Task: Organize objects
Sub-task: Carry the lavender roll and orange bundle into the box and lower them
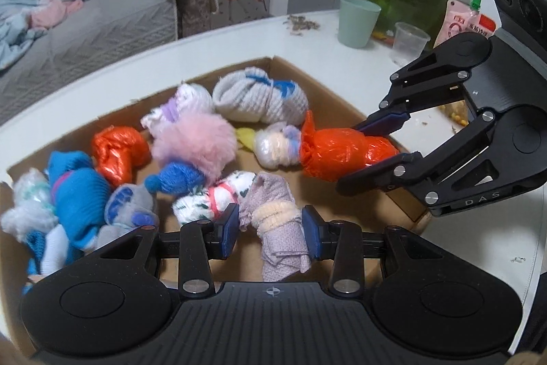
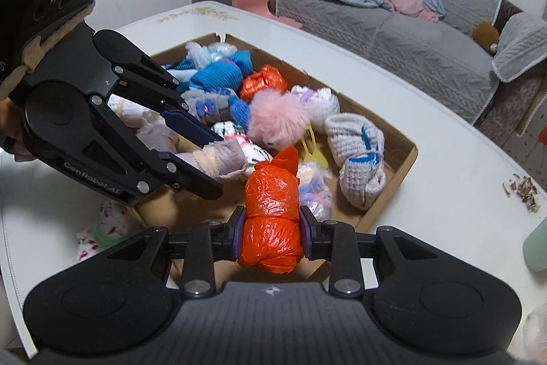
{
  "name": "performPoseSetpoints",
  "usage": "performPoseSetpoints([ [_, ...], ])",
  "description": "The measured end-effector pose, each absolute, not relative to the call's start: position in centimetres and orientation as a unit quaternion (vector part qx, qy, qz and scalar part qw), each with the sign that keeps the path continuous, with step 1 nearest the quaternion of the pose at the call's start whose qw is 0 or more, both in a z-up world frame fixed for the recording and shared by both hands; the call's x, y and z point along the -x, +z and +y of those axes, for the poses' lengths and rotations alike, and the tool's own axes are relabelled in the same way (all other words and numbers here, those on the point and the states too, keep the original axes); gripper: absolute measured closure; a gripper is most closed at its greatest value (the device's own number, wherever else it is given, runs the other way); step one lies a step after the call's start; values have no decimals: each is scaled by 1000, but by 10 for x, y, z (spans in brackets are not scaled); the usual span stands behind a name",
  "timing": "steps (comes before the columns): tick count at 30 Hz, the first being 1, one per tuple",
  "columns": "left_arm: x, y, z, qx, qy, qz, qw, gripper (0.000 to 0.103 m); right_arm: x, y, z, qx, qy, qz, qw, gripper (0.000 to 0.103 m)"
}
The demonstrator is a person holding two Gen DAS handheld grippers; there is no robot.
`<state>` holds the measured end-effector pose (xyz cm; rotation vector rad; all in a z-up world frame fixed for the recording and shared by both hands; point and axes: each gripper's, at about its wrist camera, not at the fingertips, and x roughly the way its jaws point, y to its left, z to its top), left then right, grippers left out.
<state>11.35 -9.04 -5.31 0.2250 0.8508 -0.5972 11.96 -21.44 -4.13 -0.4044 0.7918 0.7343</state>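
Nearly done, by my reckoning: my left tongs (image 1: 270, 224) pinch a lilac rolled cloth (image 1: 277, 228) and my right tongs (image 2: 271, 235) pinch an orange plastic bundle (image 2: 271, 221), both over the cardboard tray (image 2: 389, 180) already crowded with rolled socks; 1 floral bundle (image 2: 102, 228) remains outside it on the white desk (image 2: 427, 211), before a grey sofa (image 2: 410, 43).

Both tools are matte black linkages joined by round silver screws, with dark blue pads inside the fingers. The left tool (image 1: 270, 230) has a ribbed housing with a small cross mark. The right tool (image 2: 271, 228) looks the same; white lettering marks its side.
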Motion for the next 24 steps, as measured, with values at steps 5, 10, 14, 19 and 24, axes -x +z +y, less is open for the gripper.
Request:
performPoseSetpoints([
  [5,-121,-58,-93,-101,-283,407,863,56,-127,-52,-215,195,348,384,833,74],
  [10,-128,-60,-98,-98,-281,405,865,56,-133,-56,-211,210,347,384,830,74],
  [14,-130,-64,-100,-102,-281,406,863,56,-136,-57,-211,218,348,382,828,74],
  [19,-130,-66,-98,-100,-282,408,862,56,-137,-58,-210,226,348,383,825,74],
  [24,-121,-59,-94,-110,-292,408,858,52,-137,-60,-207,235,350,384,822,74],
])
